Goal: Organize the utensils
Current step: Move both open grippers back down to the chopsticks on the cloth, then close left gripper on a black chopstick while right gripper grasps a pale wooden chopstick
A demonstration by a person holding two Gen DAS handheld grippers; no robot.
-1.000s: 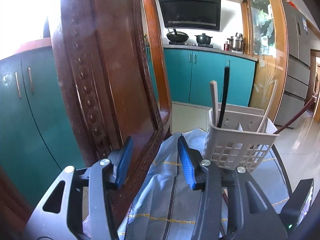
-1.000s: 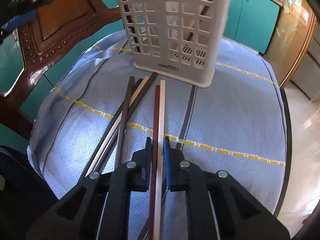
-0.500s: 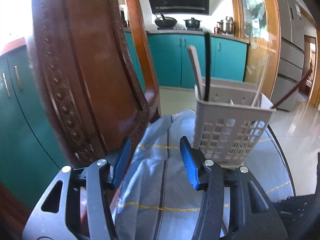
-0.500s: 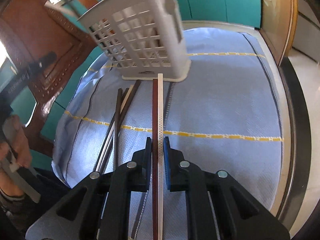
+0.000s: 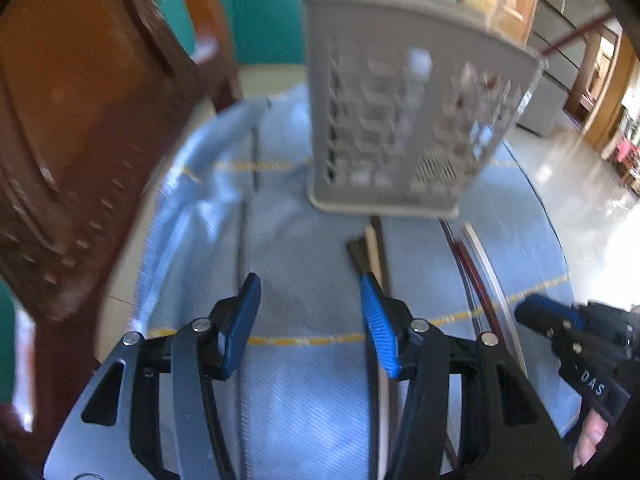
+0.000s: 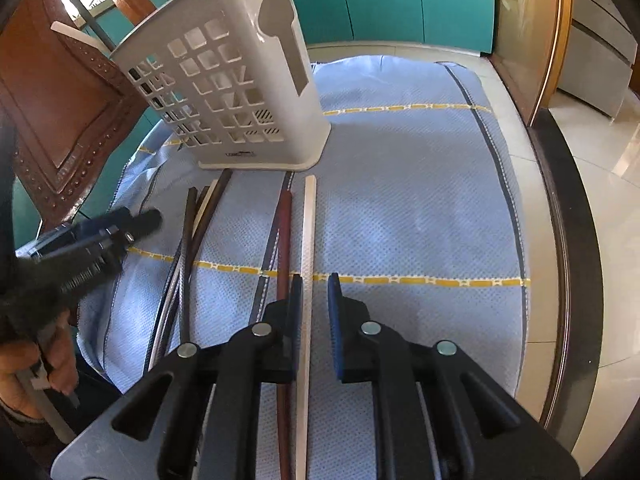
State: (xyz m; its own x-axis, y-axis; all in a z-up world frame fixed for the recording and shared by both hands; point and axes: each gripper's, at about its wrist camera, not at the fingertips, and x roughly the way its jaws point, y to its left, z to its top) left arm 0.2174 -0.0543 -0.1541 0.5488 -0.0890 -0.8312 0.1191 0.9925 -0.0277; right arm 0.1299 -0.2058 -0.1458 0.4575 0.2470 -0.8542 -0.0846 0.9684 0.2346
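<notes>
Both hand-held grippers stand apart over chopsticks on the desk.
The right hand-held gripper (image 6: 314,300) is narrowly apart around a cream chopstick (image 6: 309,232), with a red-brown chopstick (image 6: 285,232) just outside its left finger. The left hand-held gripper (image 5: 310,312) gapes wider over bare blue cloth (image 6: 420,200), beside a dark chopstick bundle (image 6: 196,224). Beyond the chopsticks stands the white utensil basket (image 6: 240,92).

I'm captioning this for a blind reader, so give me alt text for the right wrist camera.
The right gripper straddles a white chopstick, jaws slightly apart, on a blue cloth. A white basket stands ahead, with dark chopsticks and the left gripper leftward.
</notes>
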